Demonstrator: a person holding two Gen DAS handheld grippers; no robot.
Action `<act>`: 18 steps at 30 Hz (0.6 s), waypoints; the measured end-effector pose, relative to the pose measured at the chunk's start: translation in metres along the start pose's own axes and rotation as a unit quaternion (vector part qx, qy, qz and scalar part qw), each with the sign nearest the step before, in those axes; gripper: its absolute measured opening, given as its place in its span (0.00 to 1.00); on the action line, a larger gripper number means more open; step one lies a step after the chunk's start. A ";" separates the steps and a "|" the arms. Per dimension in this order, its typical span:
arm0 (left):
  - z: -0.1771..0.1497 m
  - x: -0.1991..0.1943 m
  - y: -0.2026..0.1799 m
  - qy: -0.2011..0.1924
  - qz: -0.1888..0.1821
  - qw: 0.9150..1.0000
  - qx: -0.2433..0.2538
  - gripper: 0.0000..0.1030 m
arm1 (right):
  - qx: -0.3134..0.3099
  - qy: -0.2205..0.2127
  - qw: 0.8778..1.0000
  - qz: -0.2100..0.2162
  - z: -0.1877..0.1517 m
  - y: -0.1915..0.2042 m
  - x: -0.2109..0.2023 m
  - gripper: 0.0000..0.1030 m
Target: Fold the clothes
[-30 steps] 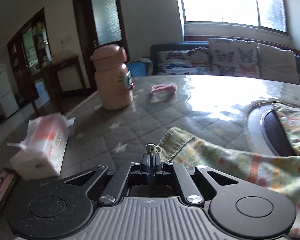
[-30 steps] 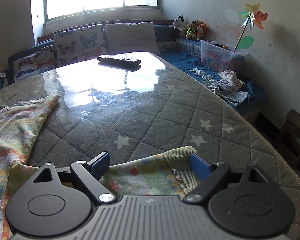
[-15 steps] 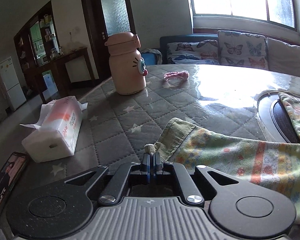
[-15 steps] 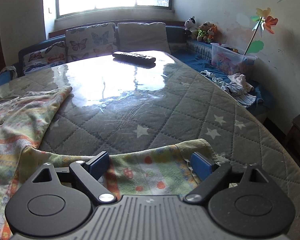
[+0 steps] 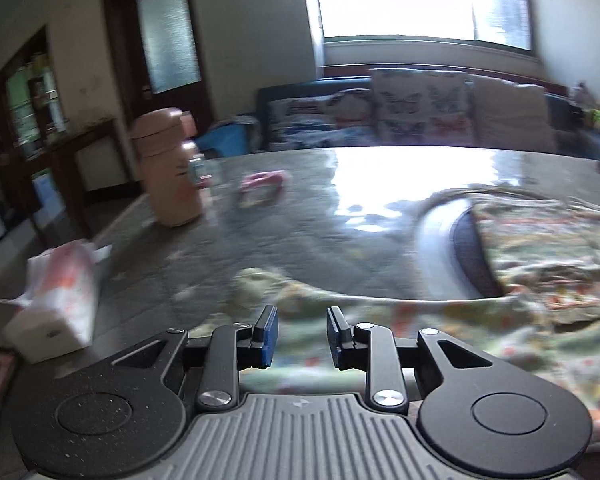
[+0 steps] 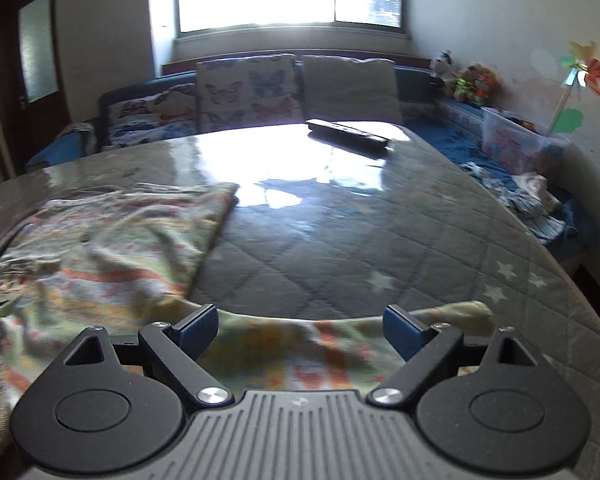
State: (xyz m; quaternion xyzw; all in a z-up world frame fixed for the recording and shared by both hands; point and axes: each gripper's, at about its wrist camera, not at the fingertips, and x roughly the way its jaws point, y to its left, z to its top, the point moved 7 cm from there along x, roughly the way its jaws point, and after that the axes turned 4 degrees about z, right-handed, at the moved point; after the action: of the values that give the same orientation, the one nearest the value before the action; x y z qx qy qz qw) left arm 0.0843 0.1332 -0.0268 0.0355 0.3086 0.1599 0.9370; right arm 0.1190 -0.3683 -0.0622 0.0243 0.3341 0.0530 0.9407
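Observation:
A patterned green, orange and white garment (image 5: 540, 280) lies spread on the quilted table (image 5: 300, 220), with ribbed cuffs at its sleeve ends. My left gripper (image 5: 302, 336) is open above one sleeve and holds nothing; the view is blurred. My right gripper (image 6: 300, 330) is open wide above the other sleeve (image 6: 300, 344), whose cuff (image 6: 476, 312) lies just right of the right finger. The garment's body (image 6: 112, 248) lies to the left in the right wrist view.
A pink bottle (image 5: 172, 168), a pink hair band (image 5: 262, 188) and a tissue pack (image 5: 56, 300) sit on the table's left side. A remote control (image 6: 348, 134) lies at the far end. A sofa with cushions (image 6: 252, 96) stands behind.
My left gripper has opened and let go of the sleeve cuff, and its view has swung. My right gripper stays open and has pulled back, so more of the garment shows.

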 end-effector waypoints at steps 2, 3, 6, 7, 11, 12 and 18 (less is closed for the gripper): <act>0.001 0.000 -0.021 0.000 -0.030 0.999 0.015 0.28 | -0.017 0.001 1.000 0.022 0.002 0.019 0.002 0.89; 0.001 0.000 -0.031 0.001 -0.042 0.999 0.023 0.28 | -0.026 0.002 0.999 0.033 0.003 0.029 0.003 0.89; -0.001 -0.001 -0.057 -0.001 -0.070 0.996 0.048 0.28 | -0.053 0.009 0.997 0.063 0.001 0.057 0.008 0.89; -0.003 -0.002 -0.064 -0.002 -0.077 0.995 0.056 0.28 | -0.062 0.011 0.995 0.072 0.000 0.066 0.009 0.89; -0.015 -0.008 -0.080 -0.001 -0.096 0.991 0.088 0.36 | -0.099 0.025 0.990 0.102 -0.010 0.097 0.011 0.89; -0.019 -0.010 -0.082 -0.001 -0.099 0.990 0.097 0.37 | -0.109 0.028 0.988 0.106 -0.013 0.103 0.011 0.89; -0.033 -0.022 -0.086 -0.008 -0.103 0.986 0.130 0.53 | -0.191 0.048 0.972 0.129 -0.041 0.134 0.002 0.89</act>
State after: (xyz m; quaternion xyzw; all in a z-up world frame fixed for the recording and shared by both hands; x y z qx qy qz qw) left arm 0.0720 0.0433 -0.0551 0.1264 0.3212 0.0204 0.9383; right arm 0.0835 -0.2347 -0.0842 -0.1153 0.3567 0.2374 0.8962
